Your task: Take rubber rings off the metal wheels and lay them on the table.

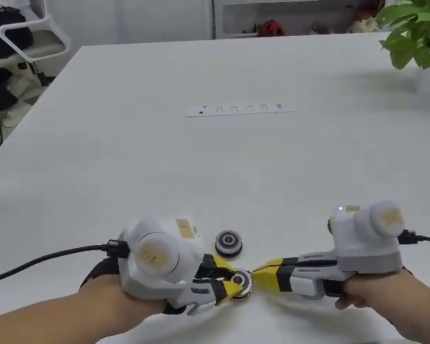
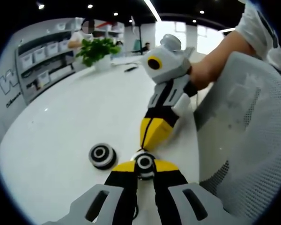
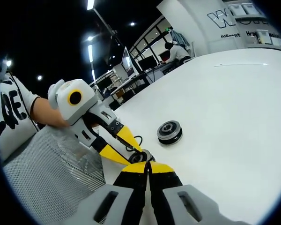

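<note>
Left gripper view: the left gripper point(image 2: 144, 166) has its jaws clamped on either side of a metal wheel point(image 2: 144, 161). The right gripper point(image 2: 153, 136) meets that wheel from straight ahead, with its jaws pressed together at the rim. Whether they pinch the rubber ring point(image 2: 137, 157) I cannot tell. A second wheel point(image 2: 102, 155) lies flat on the counter point(image 2: 61, 122), just left of the left jaws.

Head view looks down over the white table point(image 1: 201, 165) from its near edge; close gripper views face each other, sharing a black-rimmed metal wheel point(image 2: 102, 155).
</note>
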### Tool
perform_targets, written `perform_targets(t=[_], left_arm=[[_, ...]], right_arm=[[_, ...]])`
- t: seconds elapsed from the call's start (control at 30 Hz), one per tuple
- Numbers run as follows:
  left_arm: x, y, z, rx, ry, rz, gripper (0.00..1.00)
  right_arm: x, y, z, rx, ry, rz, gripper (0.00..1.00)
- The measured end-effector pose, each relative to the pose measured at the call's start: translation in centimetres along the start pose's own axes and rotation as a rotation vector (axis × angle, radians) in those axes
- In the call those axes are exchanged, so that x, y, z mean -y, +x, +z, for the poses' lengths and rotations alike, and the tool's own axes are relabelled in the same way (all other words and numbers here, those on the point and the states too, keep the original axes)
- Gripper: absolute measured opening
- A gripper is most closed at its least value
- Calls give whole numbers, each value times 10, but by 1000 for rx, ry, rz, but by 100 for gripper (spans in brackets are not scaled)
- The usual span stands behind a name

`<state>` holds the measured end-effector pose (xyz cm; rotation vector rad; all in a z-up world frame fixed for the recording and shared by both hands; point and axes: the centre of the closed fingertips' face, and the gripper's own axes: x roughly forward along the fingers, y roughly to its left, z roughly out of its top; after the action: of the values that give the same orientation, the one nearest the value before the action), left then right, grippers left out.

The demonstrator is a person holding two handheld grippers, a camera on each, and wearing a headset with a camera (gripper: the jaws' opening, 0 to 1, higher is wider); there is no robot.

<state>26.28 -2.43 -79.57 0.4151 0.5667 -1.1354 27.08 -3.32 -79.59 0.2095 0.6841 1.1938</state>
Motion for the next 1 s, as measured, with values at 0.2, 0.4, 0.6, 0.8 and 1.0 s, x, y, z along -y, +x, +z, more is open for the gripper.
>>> perform_targets(t=[0.2, 0.4, 0.6, 0.8, 1.0], left_arm=[[0, 0, 0, -7, 4, 14, 12], [0, -1, 0, -13, 10, 20, 12], [1, -1, -1, -14, 12, 25, 12], [1, -2, -1, -15, 14, 26, 12], [1, -2, -1, -14, 14, 28, 12]], right_arm=[[-2, 1, 1, -10, -21, -1, 0], [-3, 2, 2, -11, -24, 2, 0], [-8, 3, 2, -17, -40, 12, 0], [-10, 5, 1, -23, -68, 18, 0], [-13, 7, 1, -25, -78, 31, 0]])
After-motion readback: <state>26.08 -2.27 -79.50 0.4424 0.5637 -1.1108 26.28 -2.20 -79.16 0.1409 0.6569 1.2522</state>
